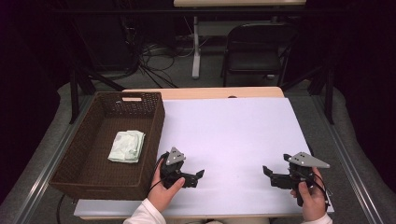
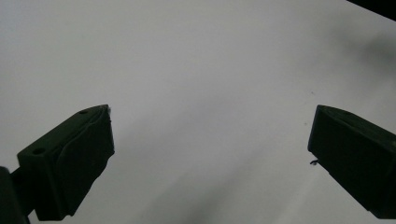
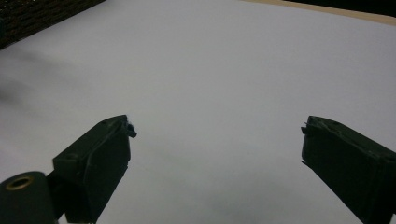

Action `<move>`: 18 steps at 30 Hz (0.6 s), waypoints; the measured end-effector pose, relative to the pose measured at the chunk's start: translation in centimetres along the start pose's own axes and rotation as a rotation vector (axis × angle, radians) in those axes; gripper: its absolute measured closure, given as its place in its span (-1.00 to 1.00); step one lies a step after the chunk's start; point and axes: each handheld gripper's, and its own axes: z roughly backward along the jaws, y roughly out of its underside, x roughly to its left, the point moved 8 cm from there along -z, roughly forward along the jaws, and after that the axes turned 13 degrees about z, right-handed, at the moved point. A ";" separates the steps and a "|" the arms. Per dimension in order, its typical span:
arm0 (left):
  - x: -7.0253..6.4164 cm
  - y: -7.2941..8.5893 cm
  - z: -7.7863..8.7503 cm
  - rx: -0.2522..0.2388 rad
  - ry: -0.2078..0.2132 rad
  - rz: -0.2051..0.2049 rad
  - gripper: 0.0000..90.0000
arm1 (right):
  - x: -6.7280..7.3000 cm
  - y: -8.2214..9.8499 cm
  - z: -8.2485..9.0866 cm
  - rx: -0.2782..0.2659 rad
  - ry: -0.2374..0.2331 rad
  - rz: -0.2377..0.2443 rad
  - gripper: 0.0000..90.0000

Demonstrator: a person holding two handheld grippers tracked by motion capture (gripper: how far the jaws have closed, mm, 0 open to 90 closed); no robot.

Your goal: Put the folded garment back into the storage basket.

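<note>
A folded pale green cloth [image 1: 126, 146] lies inside the brown woven basket [image 1: 154, 114] at the table's left. My left gripper [image 1: 200, 176] rests low on the white table sheet just right of the basket, pointing right. Its jaws stand wide apart in the left gripper view [image 2: 210, 135], with bare sheet between them. My right gripper [image 1: 266, 173] sits near the front right of the sheet, pointing left toward the other one. In the right gripper view its jaws [image 3: 217, 135] are spread wide too, with nothing between them.
The white sheet [image 1: 229, 135] covers most of the wooden table [image 1: 205, 92]. The basket's dark wall [image 3: 32, 16] shows at the far left of the right gripper view. A black chair [image 1: 254, 49] and a table leg stand beyond the table.
</note>
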 end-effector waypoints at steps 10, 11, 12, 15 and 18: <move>0.4 0.3 -0.4 0.007 -0.007 0.017 -0.99 | -0.1 0.1 -0.1 -0.004 0.000 0.001 -0.83; 0.4 0.3 -0.3 0.010 -0.008 0.015 -0.99 | -0.2 0.1 -0.1 -0.003 0.000 0.000 -0.83; 0.5 0.3 -0.3 0.011 -0.010 0.013 -0.99 | -0.2 0.2 -0.1 0.002 0.001 0.003 -0.83; 0.5 0.2 -0.3 0.007 -0.003 0.032 -0.99 | -0.2 0.2 -0.2 0.003 0.002 0.004 -0.83; 0.7 0.2 -0.4 0.007 -0.008 0.034 -0.99 | -0.4 0.4 -0.2 0.013 0.006 0.004 -0.83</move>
